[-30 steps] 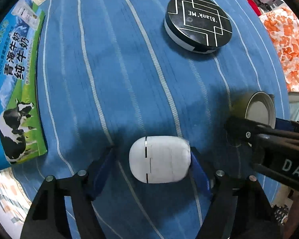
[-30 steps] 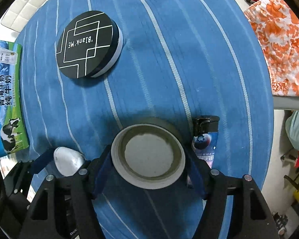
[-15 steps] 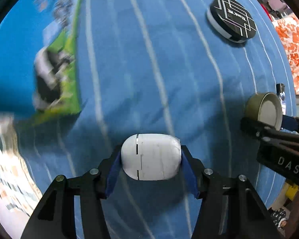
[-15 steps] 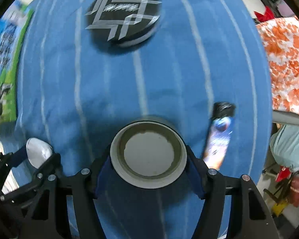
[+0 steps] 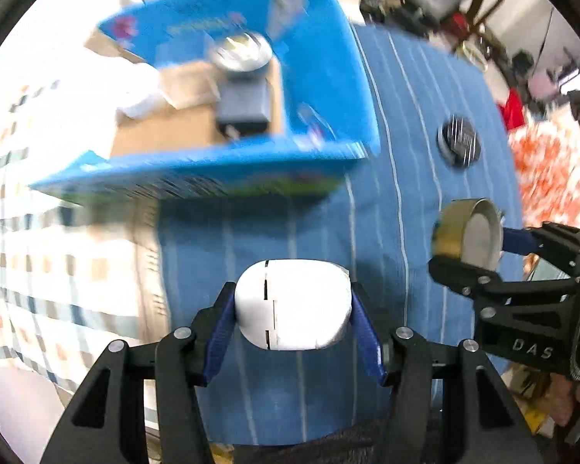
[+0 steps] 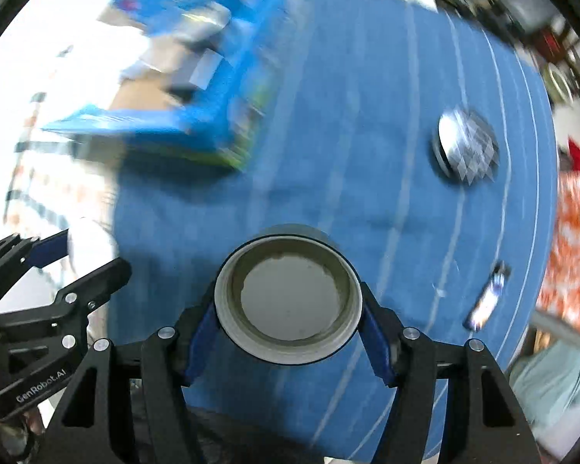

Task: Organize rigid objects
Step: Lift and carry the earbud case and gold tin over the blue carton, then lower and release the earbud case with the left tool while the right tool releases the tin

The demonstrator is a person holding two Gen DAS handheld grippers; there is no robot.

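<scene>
In the upper left of the left wrist frame, we are seeing an open blue box (image 5: 321, 77), blurred, sitting on the striped blue tabletop (image 5: 386, 193). At lower centre our left claw (image 5: 292, 309) is clamping a white case (image 5: 290, 303) between its blue pads. In the right wrist frame, our right claw (image 6: 288, 301) is gripping a round tin (image 6: 288, 297) at lower centre. A black round box (image 6: 468, 147) is lying at the upper right, a lighter (image 6: 485, 297) further right.
</scene>
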